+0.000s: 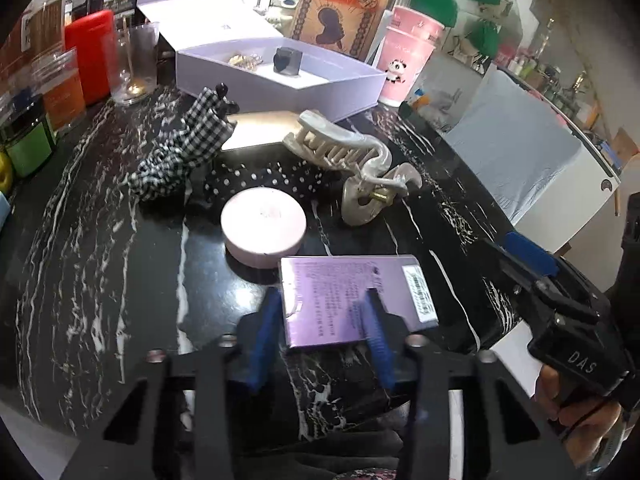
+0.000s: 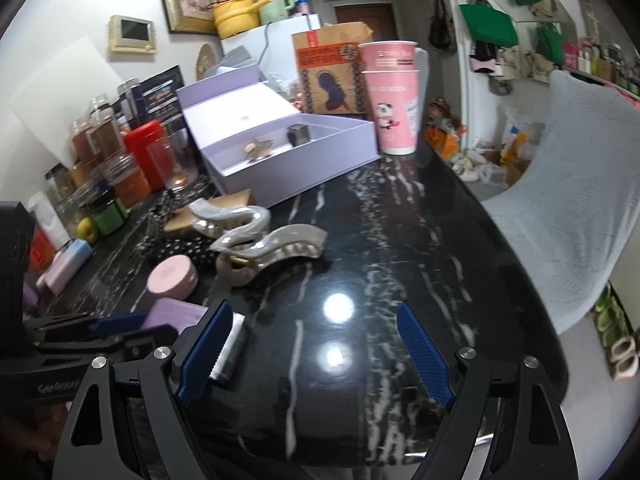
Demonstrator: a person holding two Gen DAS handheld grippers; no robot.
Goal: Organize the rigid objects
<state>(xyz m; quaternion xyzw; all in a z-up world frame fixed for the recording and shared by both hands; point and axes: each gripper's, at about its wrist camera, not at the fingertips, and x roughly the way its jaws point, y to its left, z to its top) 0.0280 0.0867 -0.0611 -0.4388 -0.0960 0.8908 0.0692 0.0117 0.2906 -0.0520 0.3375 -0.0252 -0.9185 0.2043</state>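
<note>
The left gripper (image 1: 320, 320) pinches the purple box (image 1: 352, 296) on the black marble counter (image 1: 100, 260) — near the pink round tin (image 1: 263, 232). The right gripper (image 2: 316, 356) stands spread, empty.

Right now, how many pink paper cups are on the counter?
2, nested in one stack: the outer cup stands right of the lavender box, the inner cup pokes out above it. More could hide inside.

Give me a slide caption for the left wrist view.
Left gripper fingers closed on the purple box, with pink tin and hair claw beyond.
</note>
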